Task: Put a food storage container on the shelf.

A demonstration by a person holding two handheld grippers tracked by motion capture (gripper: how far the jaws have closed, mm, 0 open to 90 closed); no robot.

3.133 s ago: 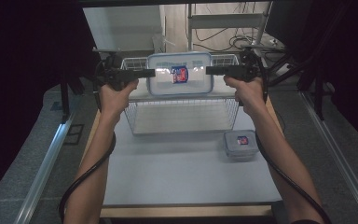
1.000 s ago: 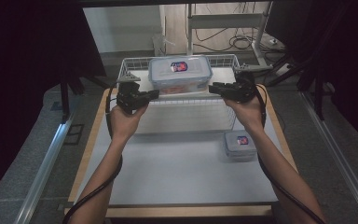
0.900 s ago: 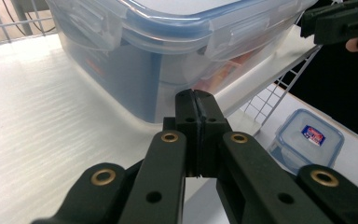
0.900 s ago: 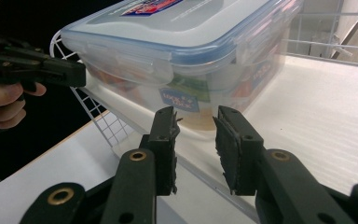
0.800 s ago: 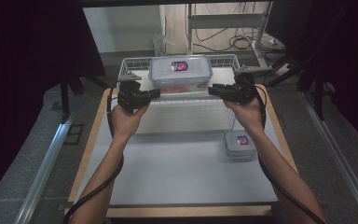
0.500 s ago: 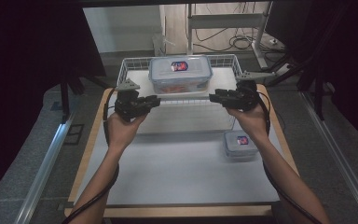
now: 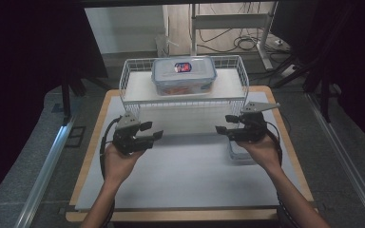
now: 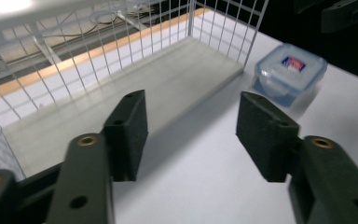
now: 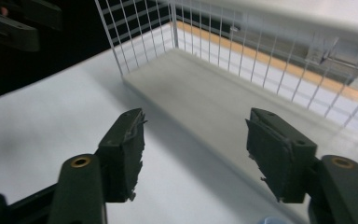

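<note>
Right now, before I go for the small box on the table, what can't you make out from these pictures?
- Small lidded container: in the high view, the right gripper and its hand cover most of it.
- Its label: too small to read in the left gripper view.
- Large lidded container on the wire rack: contents blurred behind the wall in the high view.
- Rack's upper shelf: cut off by the top edge in both gripper views.

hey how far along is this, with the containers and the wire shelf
Done: the large container sits on top of the wire shelf. In hand: nothing; the left gripper and right gripper hover open. Likely left: the small container on the table.
</note>
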